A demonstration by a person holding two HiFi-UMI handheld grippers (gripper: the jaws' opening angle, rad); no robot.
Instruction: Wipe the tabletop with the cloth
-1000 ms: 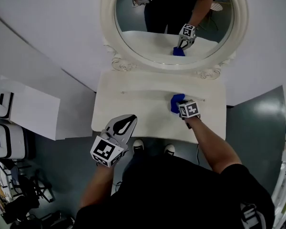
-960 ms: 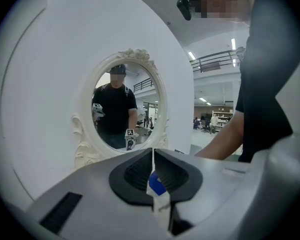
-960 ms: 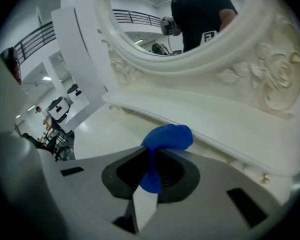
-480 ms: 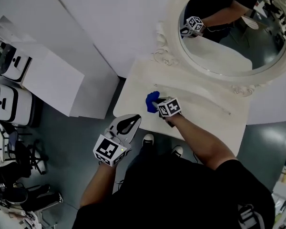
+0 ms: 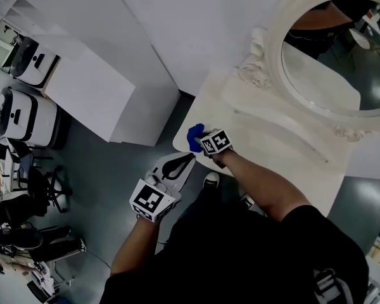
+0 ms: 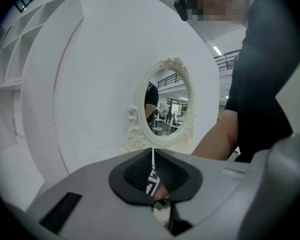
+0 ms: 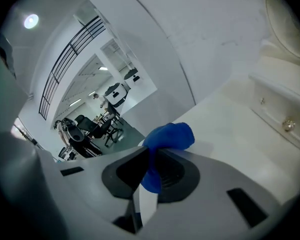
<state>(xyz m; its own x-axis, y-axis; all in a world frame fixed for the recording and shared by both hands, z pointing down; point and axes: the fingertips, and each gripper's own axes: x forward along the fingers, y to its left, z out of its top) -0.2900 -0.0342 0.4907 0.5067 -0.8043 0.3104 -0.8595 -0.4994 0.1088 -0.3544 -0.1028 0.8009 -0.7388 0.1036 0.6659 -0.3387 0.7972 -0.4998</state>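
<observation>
The cloth (image 5: 195, 137) is pinched in the right gripper's (image 5: 201, 142) fingers at the worktop's (image 5: 275, 154) front-left corner, mid-wipe; a pressed stroke across seems called for next, the left gripper (image 5: 181, 163) held closed, empty.

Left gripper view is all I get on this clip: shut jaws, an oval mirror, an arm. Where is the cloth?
Observer: The blue cloth is pinched between the right gripper's jaws.
Operator: Is it on the tabletop?
Observer: Yes, the head view shows it at the white tabletop's near left corner.
Operator: And my left gripper?
Observer: The left gripper hangs short of the table's front edge, over the grey floor.
</observation>
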